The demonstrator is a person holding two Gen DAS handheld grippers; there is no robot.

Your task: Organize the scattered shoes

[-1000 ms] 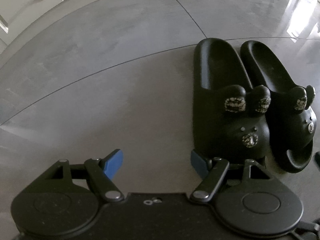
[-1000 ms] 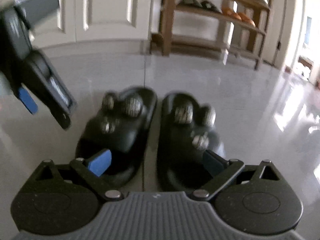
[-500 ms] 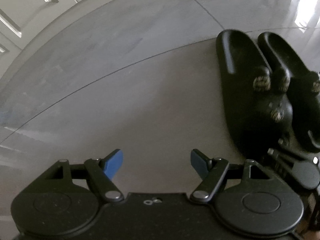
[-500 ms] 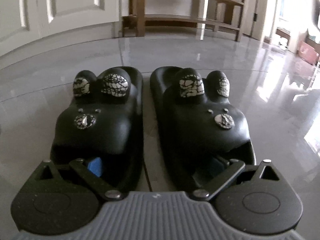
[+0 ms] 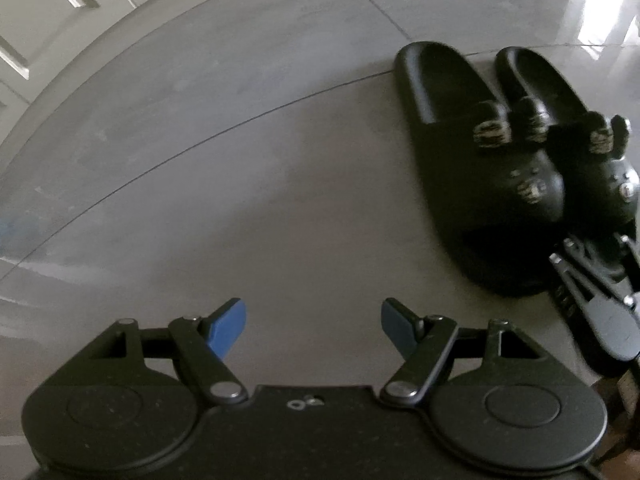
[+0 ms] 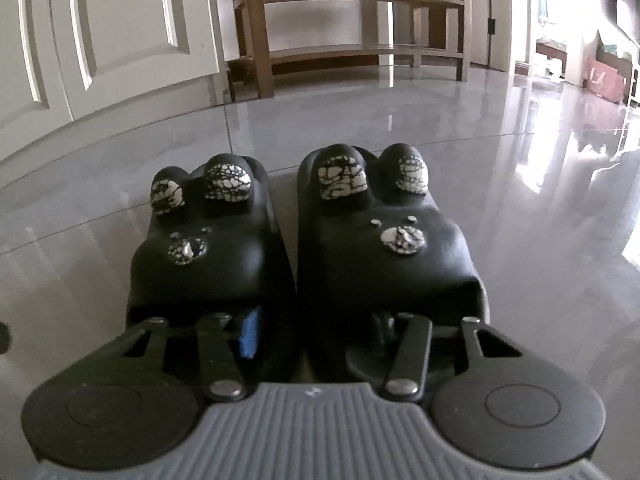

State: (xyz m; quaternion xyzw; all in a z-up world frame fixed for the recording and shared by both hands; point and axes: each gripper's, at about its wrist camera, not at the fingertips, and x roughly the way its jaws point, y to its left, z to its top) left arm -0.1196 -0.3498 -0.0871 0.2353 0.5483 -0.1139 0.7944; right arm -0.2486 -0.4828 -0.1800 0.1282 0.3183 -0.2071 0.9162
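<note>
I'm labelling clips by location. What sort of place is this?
Probably a home entryway or hall: glossy grey tile floor, a wooden shoe rack holding shoes beside a white panelled door, and black slippers on the floor.

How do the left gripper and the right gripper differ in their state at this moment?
The left gripper stands wide open over bare floor; the right gripper has just been closing, one finger inside each black slipper. The left gripper has nothing between its fingers; the right gripper has the slippers' adjoining inner walls between its own. Both have blue pads.
</note>
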